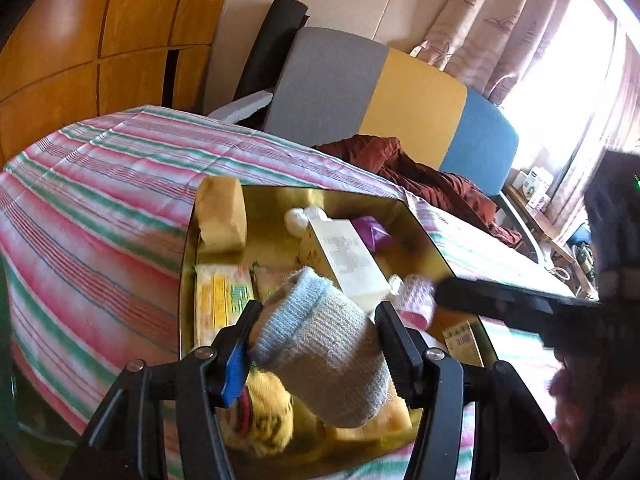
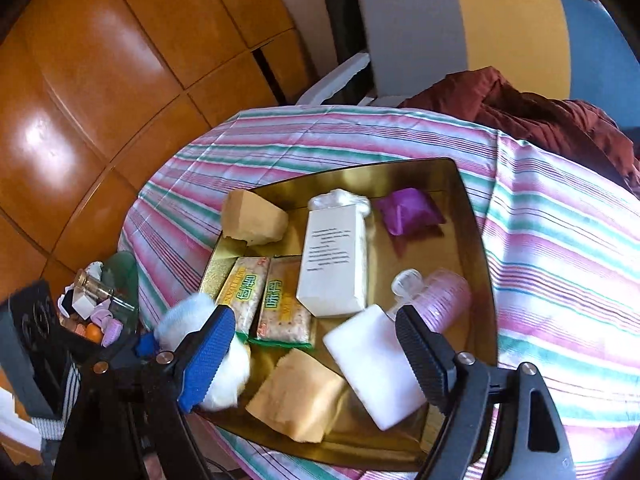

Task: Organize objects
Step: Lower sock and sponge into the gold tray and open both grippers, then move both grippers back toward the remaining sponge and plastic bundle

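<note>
The gold tray (image 2: 476,216) is crowded: a white carton (image 2: 334,256) lies down its middle, two snack packets (image 2: 264,300) fill the left side, and a tan block (image 2: 256,218) sits at the far left corner. Bare tray floor shows between the carton and the purple pouch (image 2: 408,210), and to the right of the carton. A pink bottle (image 2: 444,296) and a white slab (image 2: 372,360) block the near right. The striped bench (image 1: 100,184) lies open left of the tray.
</note>
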The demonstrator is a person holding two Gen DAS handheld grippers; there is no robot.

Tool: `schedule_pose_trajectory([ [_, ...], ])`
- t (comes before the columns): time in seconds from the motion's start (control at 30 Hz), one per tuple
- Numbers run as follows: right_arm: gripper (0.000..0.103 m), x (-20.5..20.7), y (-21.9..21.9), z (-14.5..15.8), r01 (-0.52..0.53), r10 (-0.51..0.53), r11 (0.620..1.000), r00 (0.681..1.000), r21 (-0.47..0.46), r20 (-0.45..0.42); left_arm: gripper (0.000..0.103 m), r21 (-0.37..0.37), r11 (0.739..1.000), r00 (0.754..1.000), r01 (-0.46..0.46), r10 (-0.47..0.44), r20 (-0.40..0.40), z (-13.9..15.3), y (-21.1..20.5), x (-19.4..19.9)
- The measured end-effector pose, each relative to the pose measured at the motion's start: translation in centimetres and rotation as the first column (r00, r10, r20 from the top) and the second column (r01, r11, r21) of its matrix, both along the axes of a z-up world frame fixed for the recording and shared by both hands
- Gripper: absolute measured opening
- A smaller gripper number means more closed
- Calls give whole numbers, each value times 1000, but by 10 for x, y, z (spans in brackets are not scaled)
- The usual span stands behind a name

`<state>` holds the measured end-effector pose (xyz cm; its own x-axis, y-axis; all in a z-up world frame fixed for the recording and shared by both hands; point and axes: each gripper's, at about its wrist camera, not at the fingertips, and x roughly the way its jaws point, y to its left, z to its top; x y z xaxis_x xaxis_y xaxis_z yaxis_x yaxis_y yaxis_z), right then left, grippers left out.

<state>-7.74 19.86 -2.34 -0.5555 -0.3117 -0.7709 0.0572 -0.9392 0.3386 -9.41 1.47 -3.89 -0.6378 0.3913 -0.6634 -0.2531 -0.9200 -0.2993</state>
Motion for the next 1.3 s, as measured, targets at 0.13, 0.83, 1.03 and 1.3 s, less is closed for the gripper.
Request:
schedule_pose_trajectory([
  [0.13,84,9,9,-4,22,-22,1000,1000,4,5,62,-22,999,1000,-26,27,5,0,4,-13],
  [0.83,84,47,14,-15,55,-56,994,998,95,7,76,-112,991,995,-69,60,-76,17,9,33],
  [1.03,84,59,10,-10,65,-63,987,998,147,-18,77,-126,991,995,-53,41,-94,21,15,46],
  [1.3,85,75,26,-11,109,-107,982,994,157,-17,77,-133,991,994,-7,-7,-106,26,29,60],
])
